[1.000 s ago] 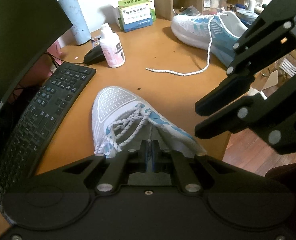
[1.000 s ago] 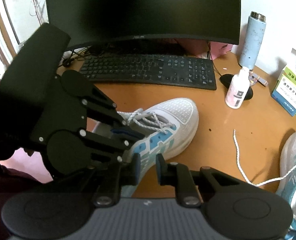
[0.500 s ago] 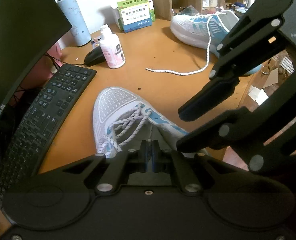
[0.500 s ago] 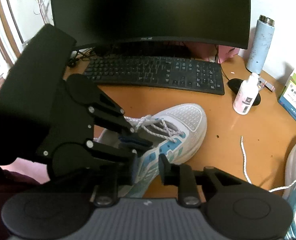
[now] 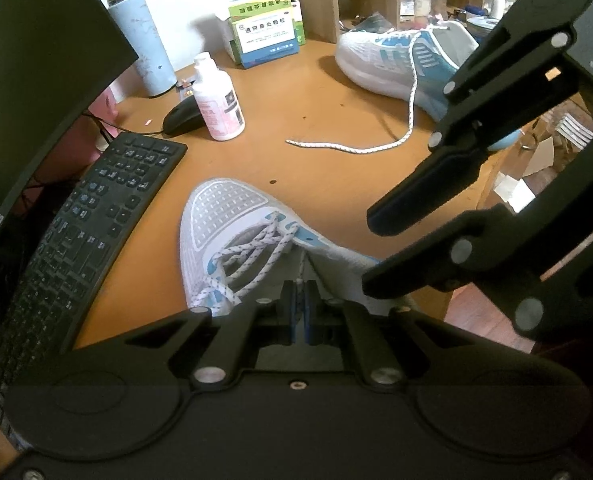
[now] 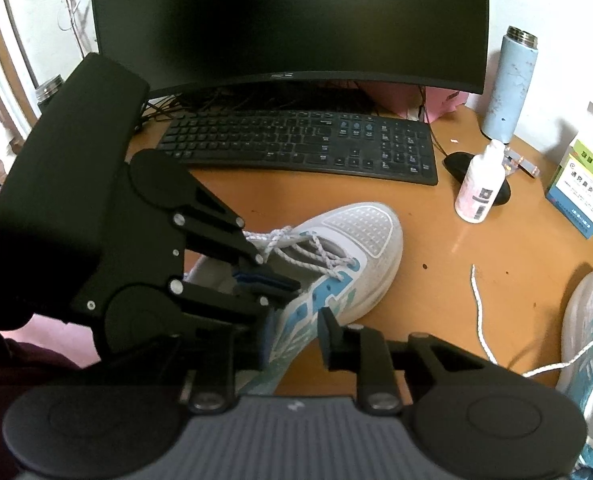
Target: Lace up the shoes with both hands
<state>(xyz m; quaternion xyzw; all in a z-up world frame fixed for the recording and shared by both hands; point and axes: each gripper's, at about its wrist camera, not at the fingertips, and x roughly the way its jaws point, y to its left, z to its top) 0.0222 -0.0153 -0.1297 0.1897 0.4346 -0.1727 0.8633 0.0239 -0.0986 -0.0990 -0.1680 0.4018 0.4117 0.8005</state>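
Observation:
A white and blue sneaker [image 5: 232, 236] [image 6: 348, 248] with white speckled laces [image 5: 252, 256] [image 6: 308, 250] lies on the wooden desk, toe toward the keyboard. My left gripper [image 5: 298, 312] [image 6: 280, 280] is shut at the shoe's tongue; what it pinches is hidden. My right gripper [image 6: 294, 340] [image 5: 372, 252] is open, its jaws apart beside the shoe's blue side panel. A second sneaker [image 5: 400, 60] [image 6: 588, 336] lies at the desk's far side with a loose lace [image 5: 352, 146] [image 6: 480, 320] trailing across the desk.
A black keyboard [image 6: 300, 146] [image 5: 76, 220] and monitor [image 6: 288, 20] stand behind the shoe. A white bottle [image 6: 478, 188] [image 5: 218, 100], black mouse [image 5: 182, 118], blue flask [image 6: 508, 84] and medicine box [image 5: 266, 36] stand nearby. The desk edge [image 5: 468, 208] drops off to the floor.
My right gripper has opened wider and shifted slightly by the shoe's side. My left gripper stays shut at the tongue.

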